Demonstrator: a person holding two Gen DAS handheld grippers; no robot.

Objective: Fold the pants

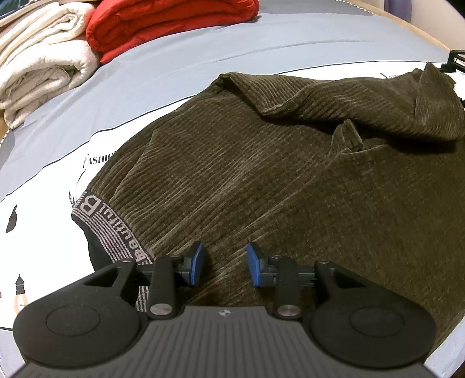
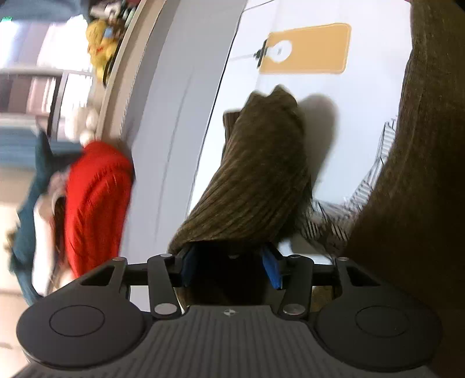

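Observation:
Dark olive corduroy pants (image 1: pixel 261 180) lie on the bed, with a black and grey lettered waistband (image 1: pixel 101 226) at the left. My left gripper (image 1: pixel 225 263) is open, its blue pads just above the fabric near the waistband, holding nothing. In the right wrist view a lifted piece of the pants (image 2: pixel 261 174) drapes over my right gripper (image 2: pixel 232 261) and hides the gap between its blue pads. More pants fabric (image 2: pixel 421 174) fills the right side of that view.
A folded cream blanket (image 1: pixel 40 67) and a folded red blanket (image 1: pixel 162 23) lie at the far left of the bed. The bedsheet (image 1: pixel 203 58) is blue and white with printed motifs. The red blanket (image 2: pixel 96 203) and clutter beyond the bed edge show in the right wrist view.

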